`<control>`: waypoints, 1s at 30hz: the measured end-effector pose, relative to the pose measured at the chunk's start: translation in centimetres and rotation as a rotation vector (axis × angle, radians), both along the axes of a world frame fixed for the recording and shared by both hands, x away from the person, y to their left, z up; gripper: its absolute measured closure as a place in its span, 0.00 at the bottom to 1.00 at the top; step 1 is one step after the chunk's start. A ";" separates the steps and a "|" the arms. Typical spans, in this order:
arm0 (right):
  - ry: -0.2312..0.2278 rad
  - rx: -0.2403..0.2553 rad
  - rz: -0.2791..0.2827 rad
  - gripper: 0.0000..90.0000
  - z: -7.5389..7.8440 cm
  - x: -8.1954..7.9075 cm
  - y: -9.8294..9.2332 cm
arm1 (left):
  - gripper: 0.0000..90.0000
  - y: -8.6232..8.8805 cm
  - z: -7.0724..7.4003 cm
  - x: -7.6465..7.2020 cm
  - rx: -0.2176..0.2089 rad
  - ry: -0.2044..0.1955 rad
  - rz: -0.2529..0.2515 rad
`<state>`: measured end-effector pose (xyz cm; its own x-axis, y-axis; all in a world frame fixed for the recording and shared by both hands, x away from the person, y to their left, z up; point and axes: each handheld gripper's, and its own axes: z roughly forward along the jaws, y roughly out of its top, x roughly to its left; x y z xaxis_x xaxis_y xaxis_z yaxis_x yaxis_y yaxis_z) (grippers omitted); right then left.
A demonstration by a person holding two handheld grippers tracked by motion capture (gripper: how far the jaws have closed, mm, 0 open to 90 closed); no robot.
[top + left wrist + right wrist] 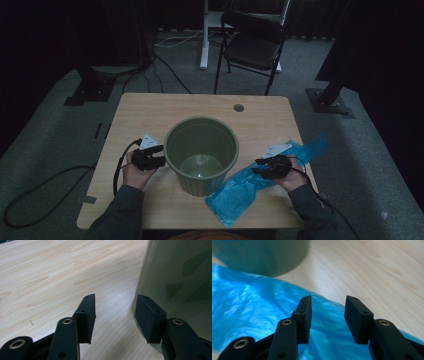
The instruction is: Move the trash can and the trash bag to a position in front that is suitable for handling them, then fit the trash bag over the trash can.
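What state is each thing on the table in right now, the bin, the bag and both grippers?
Green bin: upright on the table, open, no liner.
Blue bag: flat and crumpled on the table beside the bin, not held.
Left gripper: open, nothing between the jaws, one jaw right by the bin's wall.
Right gripper: open above the bag, not gripping it.
Folding chair: unfolded, unoccupied, beyond the table.
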<state>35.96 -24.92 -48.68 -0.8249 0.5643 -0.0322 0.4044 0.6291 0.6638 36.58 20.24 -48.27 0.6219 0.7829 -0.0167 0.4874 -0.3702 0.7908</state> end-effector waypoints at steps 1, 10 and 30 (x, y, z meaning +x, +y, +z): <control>-0.006 0.000 -0.030 0.62 0.1 0.0 -0.4 | 0.57 0.0 0.0 0.0 0.001 -0.001 0.000; 0.005 0.014 -0.216 0.56 -0.3 -0.6 -3.7 | 0.57 0.1 0.0 0.0 0.000 -0.002 0.001; 0.059 -0.109 -0.174 0.40 -3.8 0.1 -1.1 | 0.56 0.0 0.1 0.0 0.000 -0.005 0.001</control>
<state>36.03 -26.06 -52.48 -0.7175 0.6943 -0.0558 0.5491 0.6132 0.5678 36.55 20.29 -48.17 0.6208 0.7839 -0.0135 0.4842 -0.3698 0.7930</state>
